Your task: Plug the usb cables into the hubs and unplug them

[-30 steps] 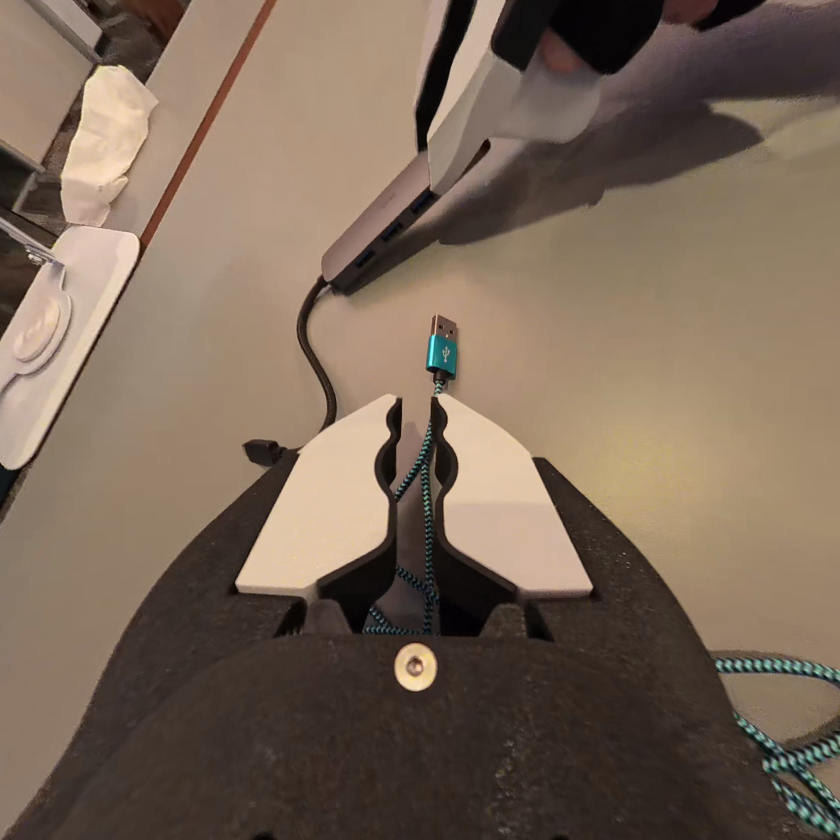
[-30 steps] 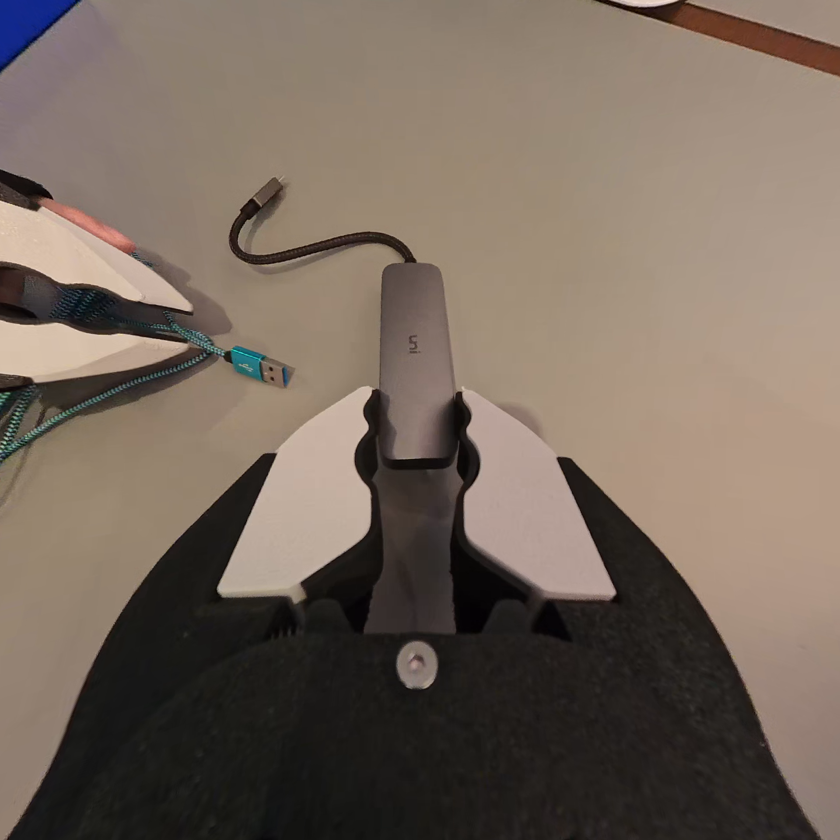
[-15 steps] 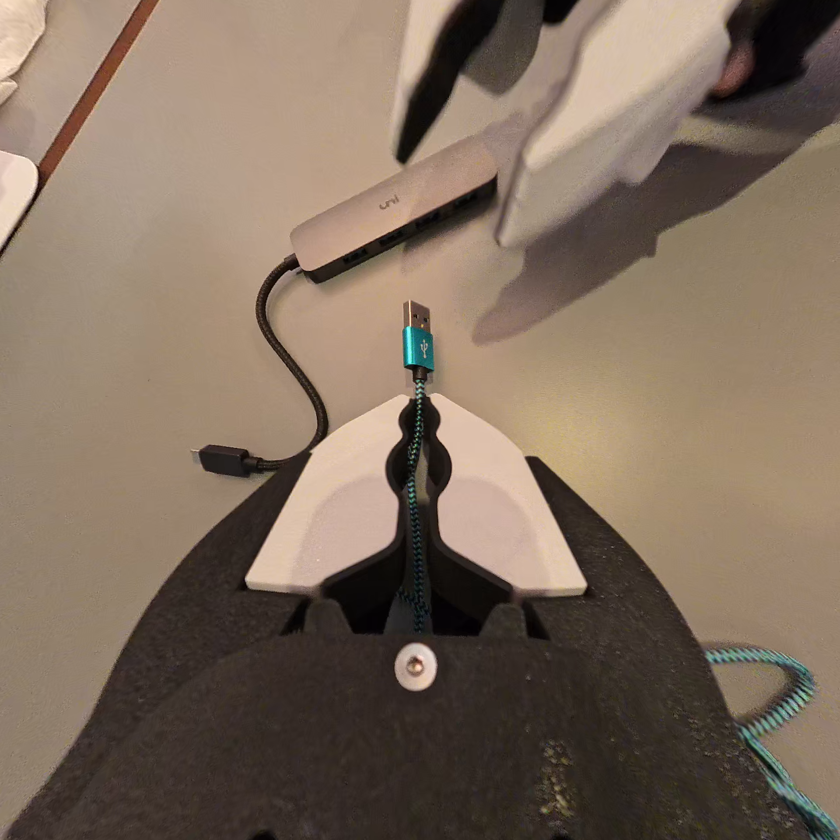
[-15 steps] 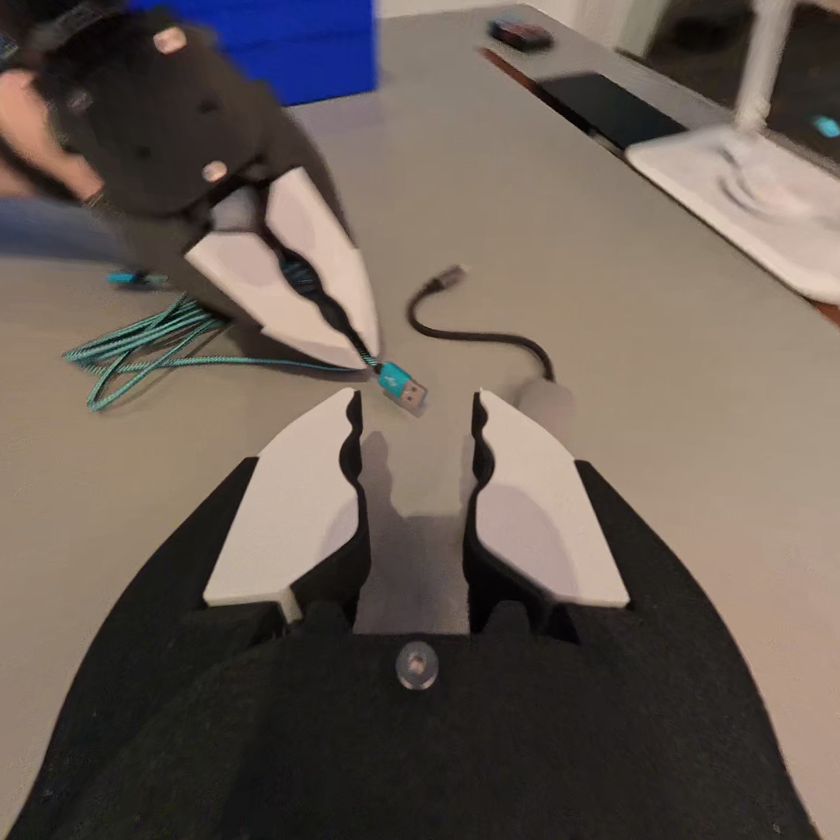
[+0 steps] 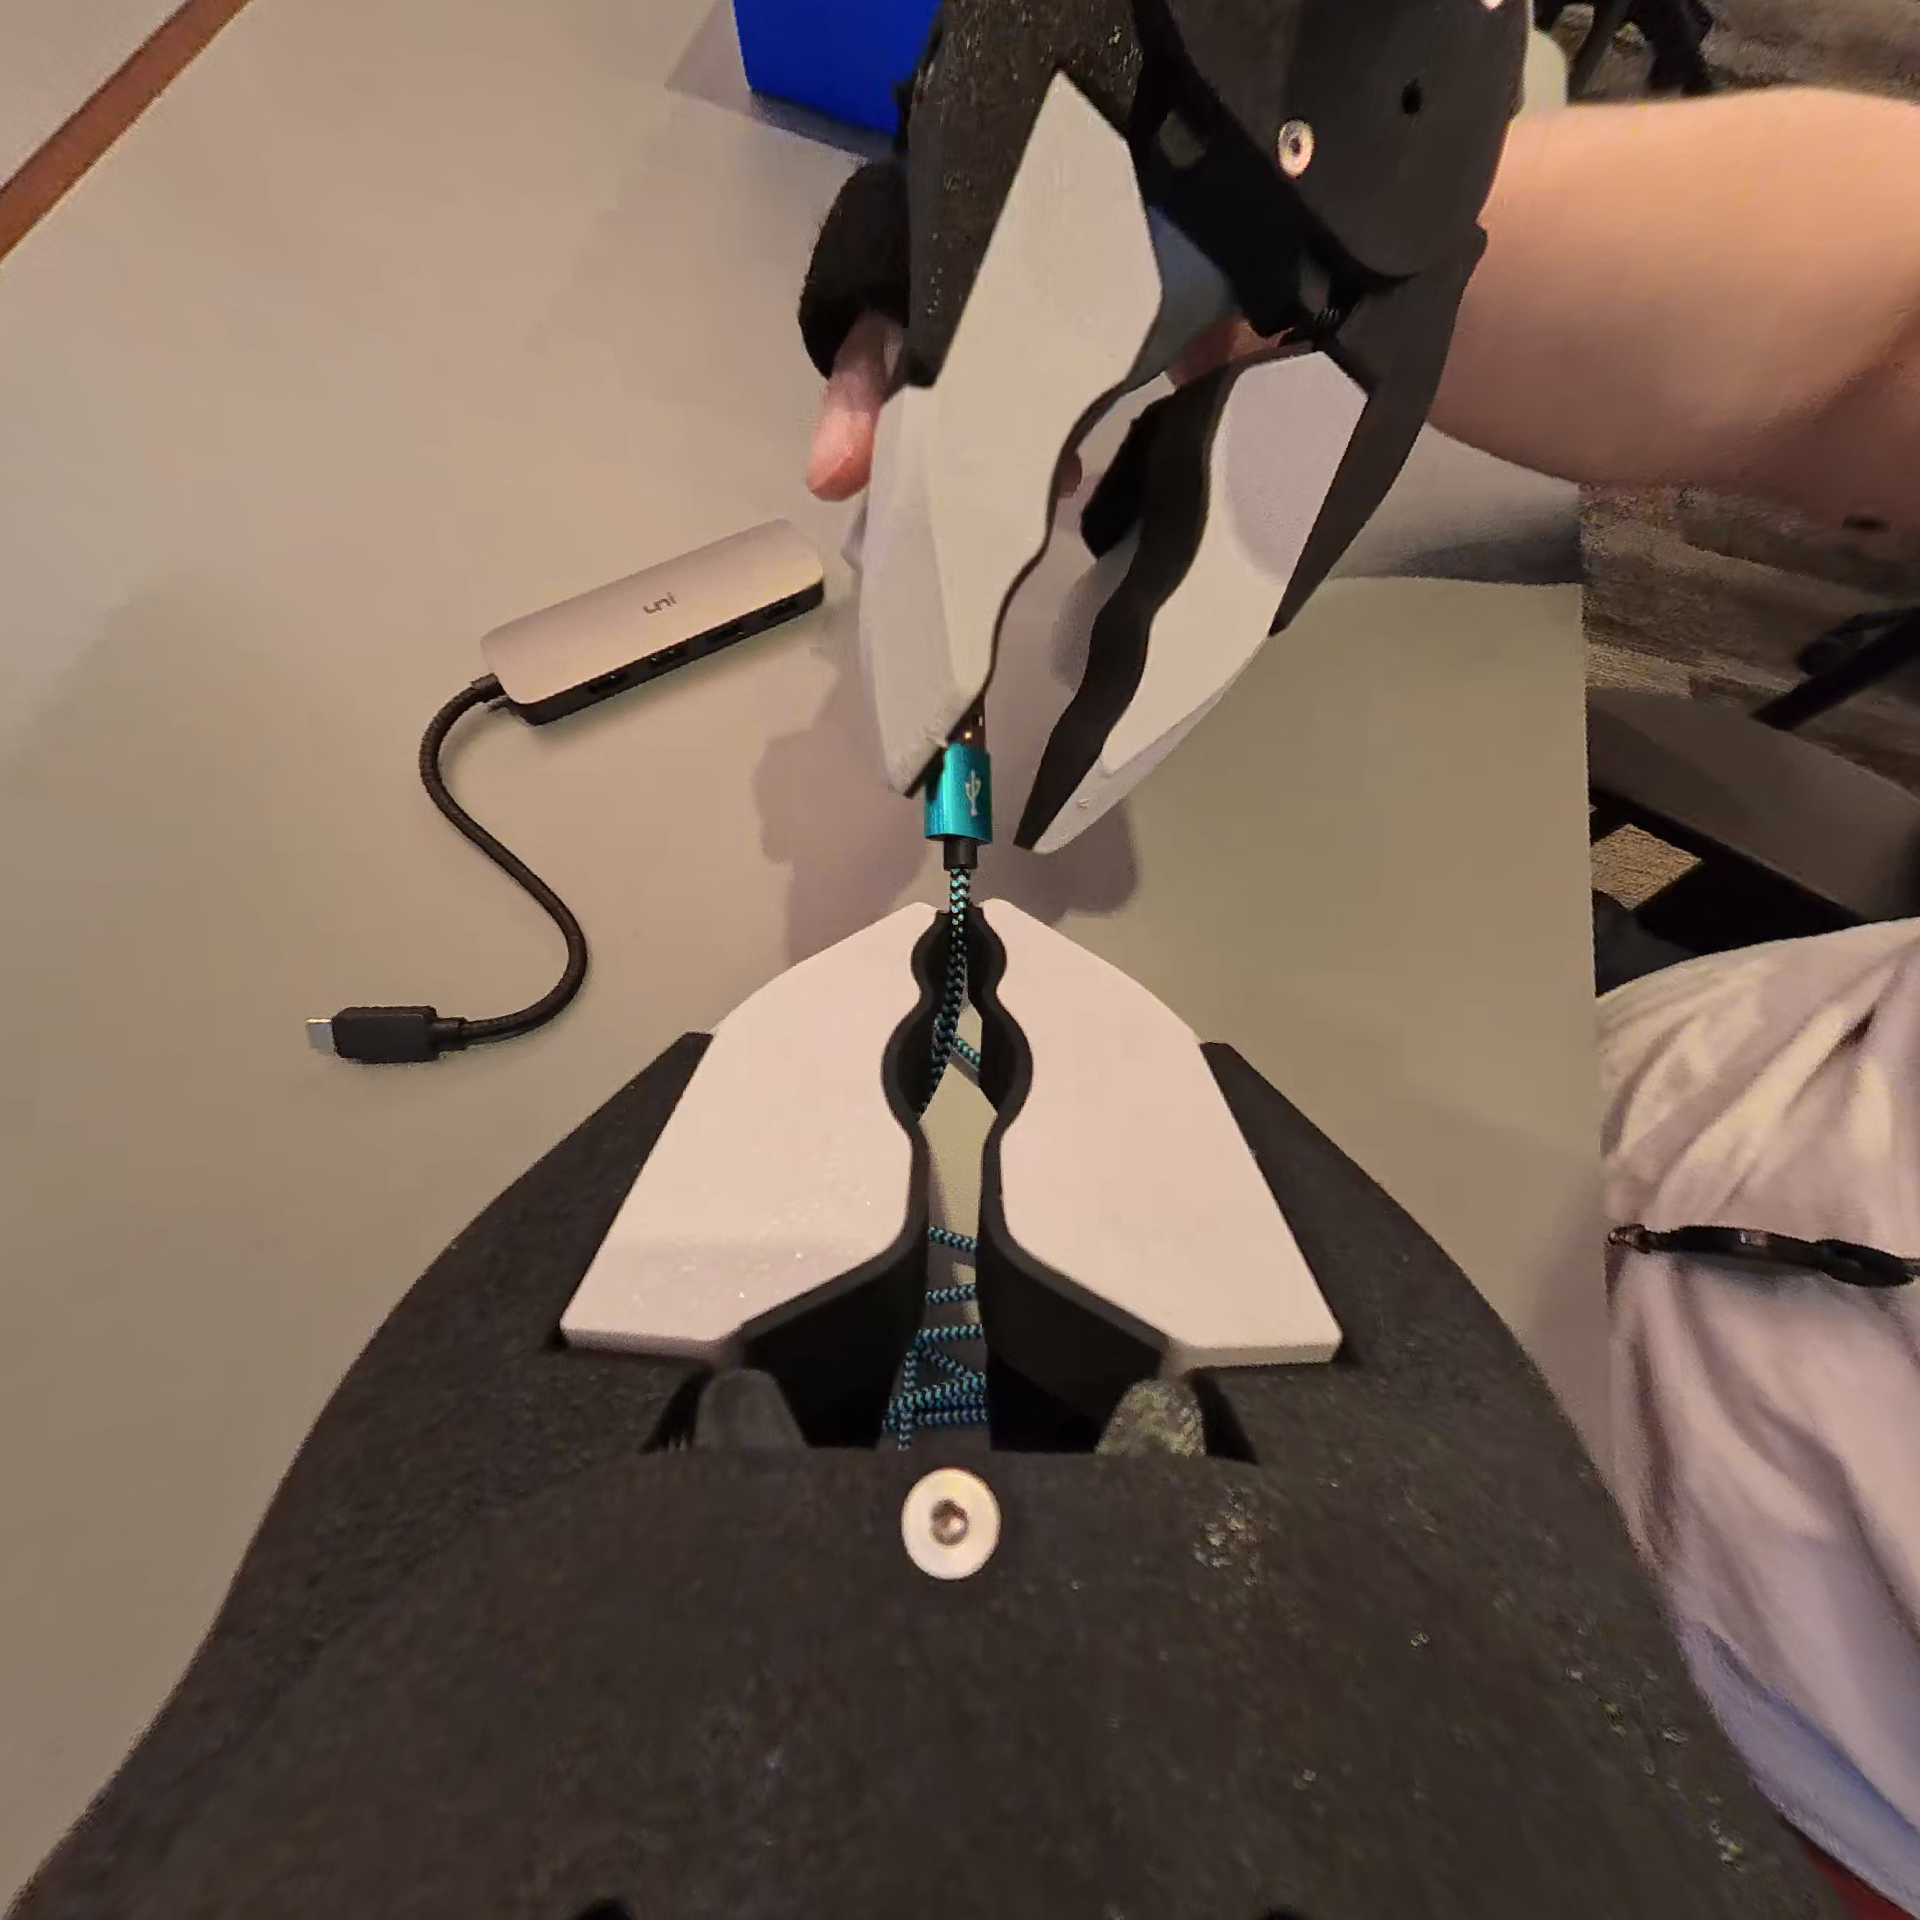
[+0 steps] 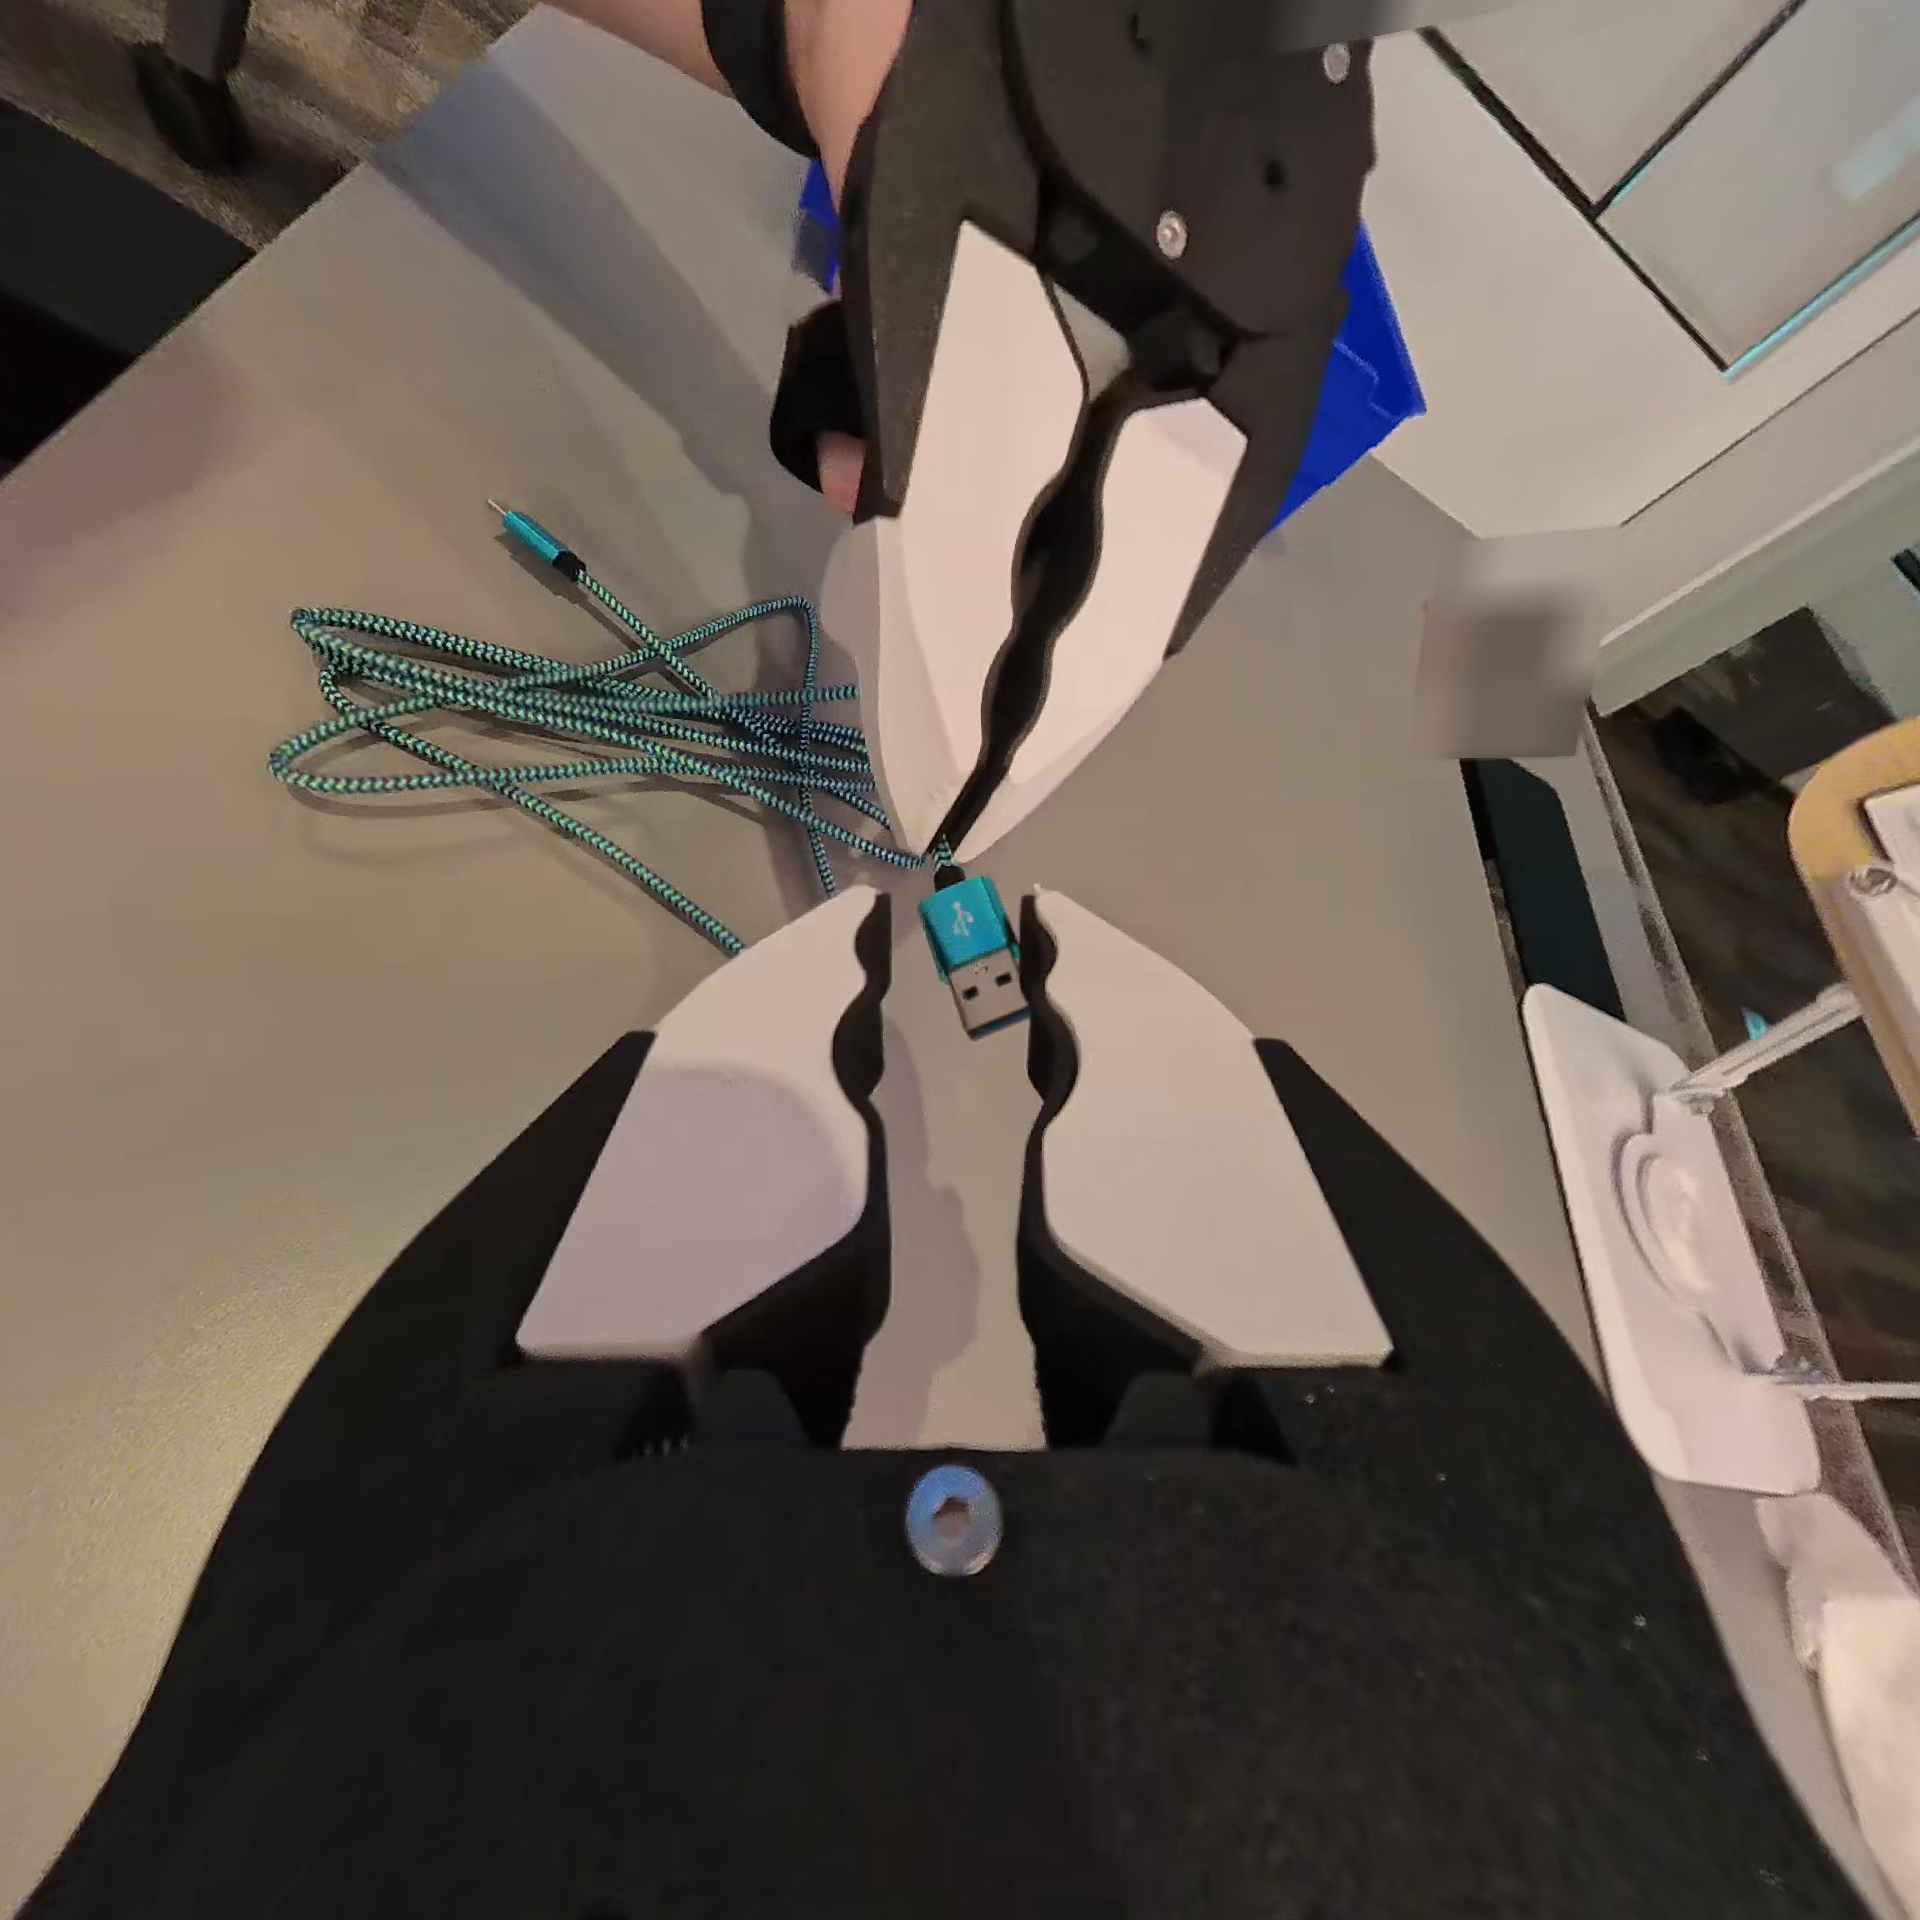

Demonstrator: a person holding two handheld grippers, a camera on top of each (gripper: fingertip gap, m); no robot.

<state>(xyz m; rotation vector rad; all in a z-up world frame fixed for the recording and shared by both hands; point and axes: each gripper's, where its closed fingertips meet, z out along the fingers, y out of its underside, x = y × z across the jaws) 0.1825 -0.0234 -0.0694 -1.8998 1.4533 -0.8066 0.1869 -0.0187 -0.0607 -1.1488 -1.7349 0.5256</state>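
My left gripper (image 5: pixel 961 906) is shut on the teal braided cable just behind its teal USB-A plug (image 5: pixel 961 800), which sticks out ahead of the tips, above the table. My right gripper (image 5: pixel 977 816) comes in from the opposite side, open, with a fingertip on each side of the plug. In the right wrist view the plug (image 6: pixel 971 961) lies between my right gripper's (image 6: pixel 956 899) open fingers, and the left gripper (image 6: pixel 940 842) faces it tip to tip. The grey hub (image 5: pixel 655 623) lies free on the table to the left.
The hub's black cable ends in a small plug (image 5: pixel 374 1034) on the table. The rest of the teal cable lies coiled (image 6: pixel 582 717), with its other plug (image 6: pixel 535 540) beyond. A blue bin (image 6: pixel 1351 395) stands behind. A white tray (image 6: pixel 1662 1247) sits at the table's right edge. My two grippers' fingertips are within a few centimetres of each other. The grey hub (image 5: pixel 655 623) is about equally far from each gripper, around 15 cm.
My right gripper let go of the hub, opened, rose and swung round to face the left gripper, and now straddles the plug. The left gripper closed on the cable and lifted the plug.
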